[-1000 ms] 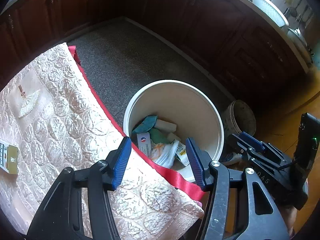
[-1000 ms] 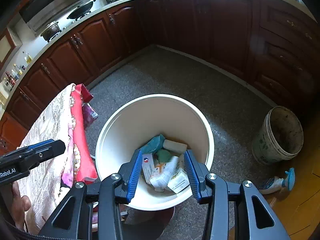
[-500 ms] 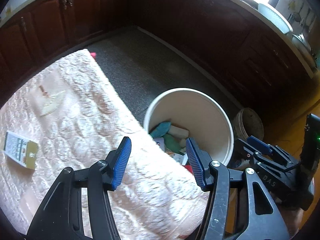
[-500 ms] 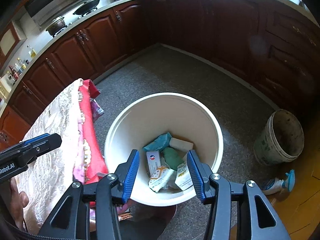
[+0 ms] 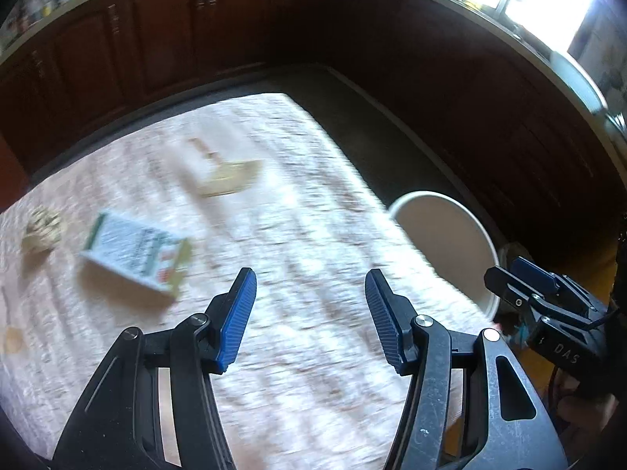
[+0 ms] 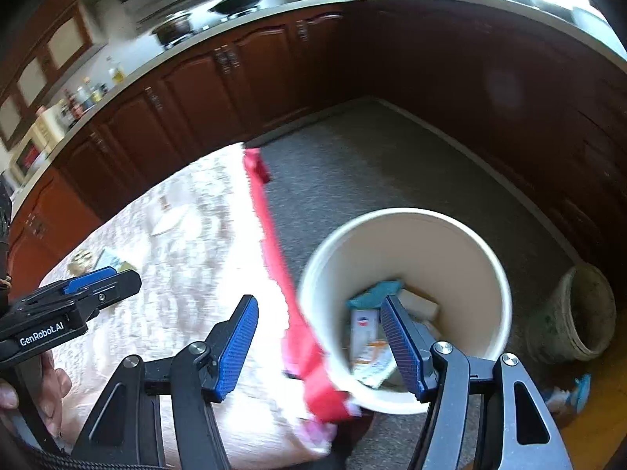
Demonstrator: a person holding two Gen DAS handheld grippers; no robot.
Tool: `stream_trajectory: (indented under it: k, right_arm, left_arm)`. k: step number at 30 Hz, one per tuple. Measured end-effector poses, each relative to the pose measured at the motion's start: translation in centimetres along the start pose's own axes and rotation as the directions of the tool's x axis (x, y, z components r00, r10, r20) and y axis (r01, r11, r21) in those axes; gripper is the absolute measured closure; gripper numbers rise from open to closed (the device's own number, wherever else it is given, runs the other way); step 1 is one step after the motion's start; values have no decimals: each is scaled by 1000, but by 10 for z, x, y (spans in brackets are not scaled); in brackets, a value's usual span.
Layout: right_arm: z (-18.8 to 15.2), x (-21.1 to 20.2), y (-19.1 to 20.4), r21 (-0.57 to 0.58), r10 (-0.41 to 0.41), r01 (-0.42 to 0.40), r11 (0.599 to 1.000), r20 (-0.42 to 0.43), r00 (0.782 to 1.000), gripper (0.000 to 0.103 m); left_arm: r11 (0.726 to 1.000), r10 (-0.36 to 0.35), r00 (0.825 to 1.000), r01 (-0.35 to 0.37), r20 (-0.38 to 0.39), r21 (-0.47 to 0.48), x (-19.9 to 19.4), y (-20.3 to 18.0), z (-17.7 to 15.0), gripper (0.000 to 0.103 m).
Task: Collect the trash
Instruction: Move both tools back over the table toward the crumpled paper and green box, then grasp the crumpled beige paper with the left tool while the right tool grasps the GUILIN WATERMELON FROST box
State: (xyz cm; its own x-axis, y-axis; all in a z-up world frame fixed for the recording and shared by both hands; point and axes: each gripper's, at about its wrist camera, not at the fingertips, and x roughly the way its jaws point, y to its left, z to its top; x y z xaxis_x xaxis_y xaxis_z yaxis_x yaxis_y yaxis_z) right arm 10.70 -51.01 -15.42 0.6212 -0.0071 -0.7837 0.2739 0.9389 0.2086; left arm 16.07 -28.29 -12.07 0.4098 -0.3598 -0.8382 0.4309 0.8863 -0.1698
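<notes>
Dark wooden kitchen cabinets (image 6: 203, 90) ring a grey speckled floor (image 6: 376, 164), and a tabletop (image 5: 274, 235) under a pale quilted cloth with a red edge (image 6: 274, 258) fills the near side. Beside that edge stands the white bin (image 6: 490, 258), already holding boxes and wrappers; a smaller dirty bucket (image 6: 576, 313) sits well apart from it on the floor.

On the cloth lie the task's leftovers: a printed carton (image 5: 137, 250), a flat wooden scoop-like piece (image 5: 231, 176) beyond it, and a small crumpled scrap (image 5: 41, 227) (blur hides what it is).

Both the left gripper (image 5: 309, 313) and the right gripper (image 6: 317, 337) have jaws spread wide, holding nothing.

Likely next is the carton. It lies flat, so jaws coming down could snag the soft quilting or push the carton along instead of closing around it. Nothing stands between the left gripper and the carton; the draped red edge near the bin's rim could catch a dropped item.
</notes>
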Motion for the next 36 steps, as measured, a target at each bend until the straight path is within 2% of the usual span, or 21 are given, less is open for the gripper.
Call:
stream_trajectory:
  k: [4,7,13,17,21,24,29,32,34,36]
  right_arm:
    - [5,10,37,-64,50,-51,997,-12,999,39]
    - [8,21,68,-113,104,-107,988,-32,994,34]
    - [13,55,124,-203,189,-210,956,-115,975,33]
    - [16,83,168,-298,227,-273,915,-181,957,28]
    - [22,107,214,-410,243,-319,855,-227,943,26]
    - [28,124,240,-479,252,-344,808,-247,936,20]
    - [34,152,278,-574,255,-373,729,-278,926,19]
    - [33,166,288,-594,245,-394,702,-318,916,19]
    - [31,178,292,-595,225,-391,702,-336,915,19]
    - [28,186,295,-590,212,-389,708,-348,913,19]
  left_arm:
    - [997,47,999,-46,11,-67,-16,50,-4,45]
    - [990,78,997,-76,13,-122,-25,87,-8,38]
    - [953,175,984,-175,-21,-247,-32,177,-13,36]
    - [932,217,976,-216,-30,-290,-31,218,-8,36]
    - [915,222,975,-220,-32,-337,-26,251,7,35]
    - [906,223,974,-224,-43,-358,-13,268,18,35]
    - [909,218,973,-233,-83,-344,21,282,33,34]
    - [904,239,966,-259,-101,-339,34,286,33,34]
    - [902,228,969,-247,-96,-354,39,289,32,36]
    - [898,229,968,-250,-100,-362,44,288,28,60]
